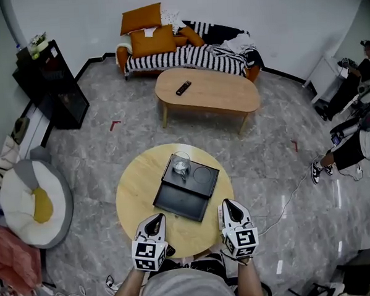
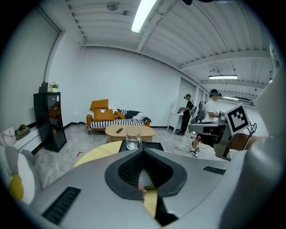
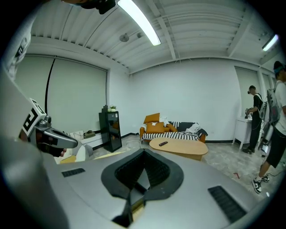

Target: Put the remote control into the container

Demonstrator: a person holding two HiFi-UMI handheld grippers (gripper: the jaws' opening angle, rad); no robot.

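Remote control (image 1: 183,87) lies on the oval worktop (image 1: 225,96) in front of the sofa (image 1: 186,54), well apart from the black container (image 1: 181,200), which sits on the round worktop (image 1: 134,190) with a glass (image 1: 181,165) standing on its far part. The left gripper (image 1: 155,220) and the right gripper (image 1: 230,205) hover over the near edge of the round worktop. Each has its fingers (image 2: 127,170) clenched together on nothing.

The step in hand looks like the approach, with nothing yet picked up. To do it well, the person would need to walk round to the oval worktop and spread one gripper's fingers before reaching. The fingers should close across the remote's narrow width, near its middle, so it does not tip. On the way back, the remote should go down clear of the glass.

The head view alone shows both worktops together and the gap between them. It leaves unclear whether the container is an open box or a flat tray. The left gripper view shows the glass in line with the remote beyond it, and people standing off to the right. The right gripper view adds a black cabinet (image 3: 110,129) and a plainer sight of the oval worktop.
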